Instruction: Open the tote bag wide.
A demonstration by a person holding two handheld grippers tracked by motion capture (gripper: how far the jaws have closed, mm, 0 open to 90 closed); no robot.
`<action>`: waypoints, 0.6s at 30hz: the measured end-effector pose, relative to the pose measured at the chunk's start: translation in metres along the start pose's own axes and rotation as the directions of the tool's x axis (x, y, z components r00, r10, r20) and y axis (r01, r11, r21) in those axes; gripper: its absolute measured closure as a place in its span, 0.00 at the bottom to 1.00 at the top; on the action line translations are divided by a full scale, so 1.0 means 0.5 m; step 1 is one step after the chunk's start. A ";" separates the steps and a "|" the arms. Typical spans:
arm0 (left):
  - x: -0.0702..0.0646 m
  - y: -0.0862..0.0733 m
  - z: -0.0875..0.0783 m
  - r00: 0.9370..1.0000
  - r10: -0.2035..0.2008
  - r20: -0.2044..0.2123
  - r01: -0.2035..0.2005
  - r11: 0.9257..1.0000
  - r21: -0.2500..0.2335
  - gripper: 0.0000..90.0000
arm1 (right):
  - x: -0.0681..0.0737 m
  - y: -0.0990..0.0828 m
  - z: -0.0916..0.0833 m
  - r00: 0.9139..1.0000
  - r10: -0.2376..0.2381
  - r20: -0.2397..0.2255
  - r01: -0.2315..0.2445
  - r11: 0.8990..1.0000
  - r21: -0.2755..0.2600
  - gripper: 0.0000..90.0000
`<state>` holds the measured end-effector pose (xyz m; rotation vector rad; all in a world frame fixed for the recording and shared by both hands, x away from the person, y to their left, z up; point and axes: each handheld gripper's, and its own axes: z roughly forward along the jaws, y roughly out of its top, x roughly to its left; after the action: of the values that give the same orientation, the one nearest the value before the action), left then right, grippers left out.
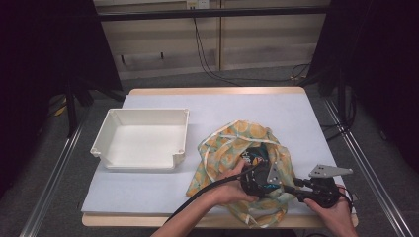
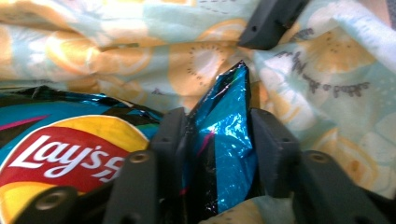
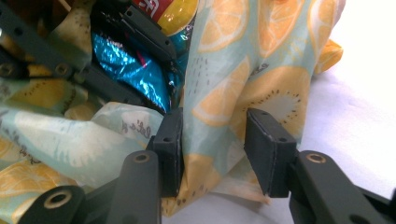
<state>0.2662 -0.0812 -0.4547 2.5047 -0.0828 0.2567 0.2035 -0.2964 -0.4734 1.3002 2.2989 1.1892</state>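
Chip bag (image 2: 219, 154) is sitting inside the lemon-print tote (image 1: 232, 136) at the bench's five o'clock, being drawn out. Left gripper (image 2: 217, 140) fingers are clenching its blue corner; right gripper (image 3: 212, 144) fingers are pinching the tote's cloth. Next, lifting toward the white bin (image 1: 111, 129) at nine o'clock.

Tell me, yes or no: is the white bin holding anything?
No. In the high view the white bin shows only its bare floor, apart from the citrus-print bag.
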 end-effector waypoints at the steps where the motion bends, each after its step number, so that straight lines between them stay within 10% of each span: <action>1: 0.000 0.000 -0.001 1.000 0.000 -0.005 0.000 1.000 0.003 0.76 | 0.000 0.000 0.000 1.000 0.001 0.001 -0.001 1.000 -0.002 0.65; 5: 0.015 -0.007 -0.011 0.997 -0.066 0.026 0.068 0.997 -0.045 0.90 | 0.000 0.002 -0.002 1.000 -0.003 -0.004 0.003 1.000 -0.009 0.65; 10: 0.042 -0.031 -0.034 0.981 -0.164 0.103 0.178 0.974 -0.140 0.98 | 0.000 0.007 -0.004 1.000 -0.004 -0.015 0.004 1.000 -0.022 0.62; 18: 0.050 -0.046 -0.060 0.974 -0.185 0.132 0.210 0.952 -0.221 0.99 | 0.002 0.024 -0.007 1.000 -0.008 -0.026 0.007 0.998 -0.057 0.50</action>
<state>0.2886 -0.0449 -0.4389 2.2696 0.0892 0.0234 0.2081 -0.2944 -0.4620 1.2621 2.2681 1.2674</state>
